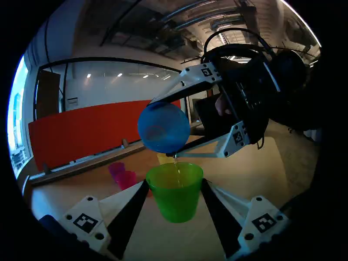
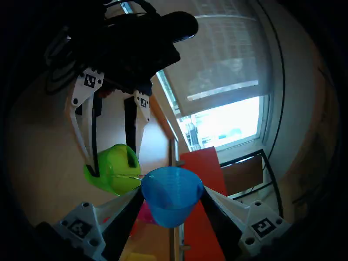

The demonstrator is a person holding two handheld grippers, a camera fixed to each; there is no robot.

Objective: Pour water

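Note:
In the left gripper view my left gripper (image 1: 175,191) is shut on an upright green cup (image 1: 175,190). Above it the right gripper (image 1: 174,130) holds a blue cup (image 1: 164,127) tipped over, and a thin stream of water (image 1: 177,167) falls from its rim into the green cup. In the right gripper view my right gripper (image 2: 172,200) is shut on the blue cup (image 2: 172,195). There the green cup (image 2: 114,168) sits just past the blue rim, held between the left gripper's fingers (image 2: 87,130).
Two pink cups (image 1: 122,175) and a yellow cup (image 1: 164,158) stand on the light wooden table (image 1: 256,169) behind the green cup. A red wall panel (image 1: 87,130) runs behind the table. A bright window (image 2: 222,122) shows in the right gripper view.

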